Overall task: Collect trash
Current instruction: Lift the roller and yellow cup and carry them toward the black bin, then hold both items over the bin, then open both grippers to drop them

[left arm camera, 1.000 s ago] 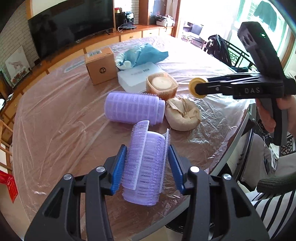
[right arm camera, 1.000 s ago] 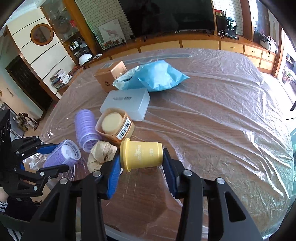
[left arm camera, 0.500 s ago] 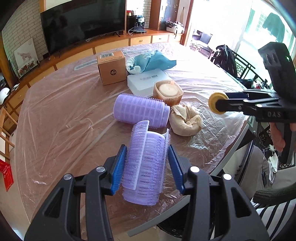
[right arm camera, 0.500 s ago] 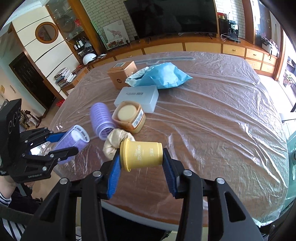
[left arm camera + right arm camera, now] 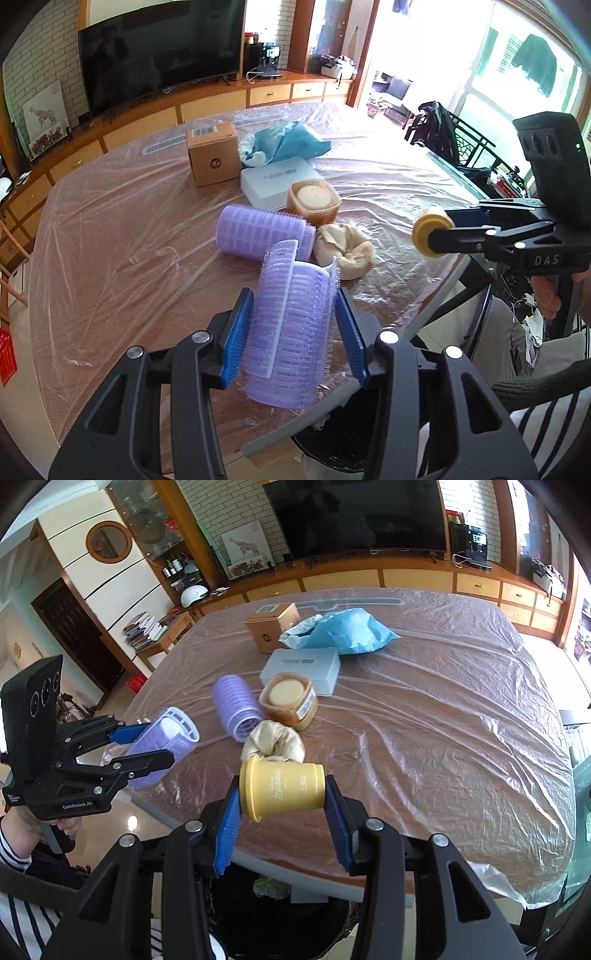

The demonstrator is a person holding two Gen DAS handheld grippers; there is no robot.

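Observation:
My left gripper (image 5: pixel 293 332) is shut on a purple hair roller (image 5: pixel 291 325), held above the table's near edge; the same gripper (image 5: pixel 147 744) and roller (image 5: pixel 162 746) show at the left of the right wrist view. My right gripper (image 5: pixel 282 797) is shut on a yellow cup (image 5: pixel 282 788) lying sideways between its blue pads; in the left wrist view that gripper (image 5: pixel 437 236) holds the cup (image 5: pixel 430 236) at the right. A black bin (image 5: pixel 280 919) with trash inside sits under the table edge, just below both grippers.
On the plastic-covered table (image 5: pixel 443 738) lie a second purple roller (image 5: pixel 236 709), a crumpled beige cloth (image 5: pixel 273 742), a brown tub (image 5: pixel 290 699), a white box (image 5: pixel 301 664), a cardboard box (image 5: pixel 271 627) and a blue bag (image 5: pixel 343 631). A person's striped sleeve (image 5: pixel 22 919) is at lower left.
Both grippers have drawn back from the table and risen a little with their loads. The bin has come into view below the table edge in both views.

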